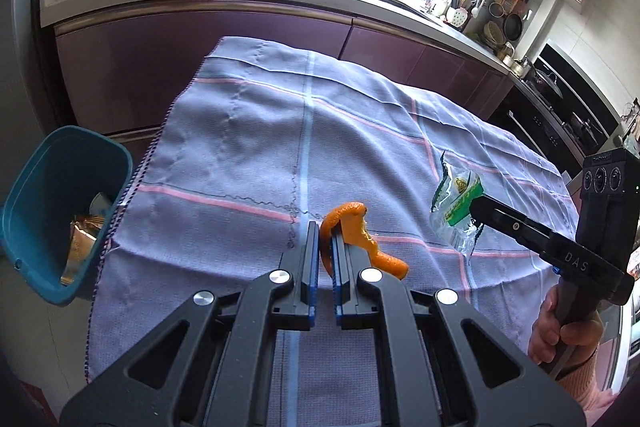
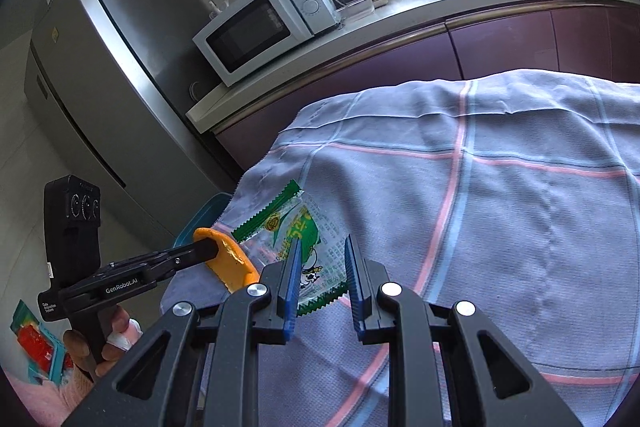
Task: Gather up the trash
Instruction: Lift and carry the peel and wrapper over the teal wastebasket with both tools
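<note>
My left gripper [image 1: 325,231] is shut on an orange peel [image 1: 354,225], held just above the blue checked cloth [image 1: 248,147]; the peel also shows in the right wrist view [image 2: 230,259]. A clear and green snack wrapper [image 2: 292,235] lies on the cloth, also seen in the left wrist view [image 1: 456,195]. My right gripper [image 2: 322,247] is open, its fingers straddling the wrapper's near end. A teal trash bin [image 1: 60,195] stands off the cloth's left edge with a golden wrapper [image 1: 82,247] inside.
A purple-fronted kitchen counter [image 1: 200,39] runs behind the table, with a microwave [image 2: 264,27] on it. A grey fridge [image 2: 100,75] stands at the left. A red and teal packet [image 2: 40,343] lies low at the left.
</note>
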Tool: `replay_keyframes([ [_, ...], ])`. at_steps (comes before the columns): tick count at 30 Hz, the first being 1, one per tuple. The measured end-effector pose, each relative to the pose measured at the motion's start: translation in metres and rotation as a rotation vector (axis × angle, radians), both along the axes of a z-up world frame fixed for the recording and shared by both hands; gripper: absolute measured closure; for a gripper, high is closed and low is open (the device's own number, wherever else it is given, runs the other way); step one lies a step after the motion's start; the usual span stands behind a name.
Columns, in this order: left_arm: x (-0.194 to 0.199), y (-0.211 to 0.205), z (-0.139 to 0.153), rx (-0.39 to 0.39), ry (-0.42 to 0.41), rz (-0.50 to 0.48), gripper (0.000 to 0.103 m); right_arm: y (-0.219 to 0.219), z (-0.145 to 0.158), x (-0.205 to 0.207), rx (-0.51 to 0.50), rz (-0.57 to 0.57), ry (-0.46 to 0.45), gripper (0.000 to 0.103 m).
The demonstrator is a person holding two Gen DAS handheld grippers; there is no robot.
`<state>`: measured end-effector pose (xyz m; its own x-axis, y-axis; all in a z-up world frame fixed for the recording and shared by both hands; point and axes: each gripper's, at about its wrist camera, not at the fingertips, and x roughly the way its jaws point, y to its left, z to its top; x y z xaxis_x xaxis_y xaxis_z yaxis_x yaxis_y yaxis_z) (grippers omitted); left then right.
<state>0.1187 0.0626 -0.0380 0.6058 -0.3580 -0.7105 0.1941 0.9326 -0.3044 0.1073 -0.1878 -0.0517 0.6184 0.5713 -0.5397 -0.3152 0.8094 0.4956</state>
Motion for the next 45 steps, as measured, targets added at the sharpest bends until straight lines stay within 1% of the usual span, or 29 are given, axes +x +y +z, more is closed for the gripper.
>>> replay_keyframes([
  [8,-0.015,0.023,0.001,0.004,-0.012,0.038,0.097,0.028,0.001,-0.002,-0.012,0.049,-0.001,0.083],
  [15,-0.019,0.034,0.004,0.002,-0.021,0.059,0.097,0.045,0.002,-0.001,-0.012,0.075,-0.001,0.083],
  [45,-0.035,0.070,0.015,0.009,-0.056,0.125,0.097,0.088,0.009,0.002,-0.018,0.152,-0.014,0.083],
])
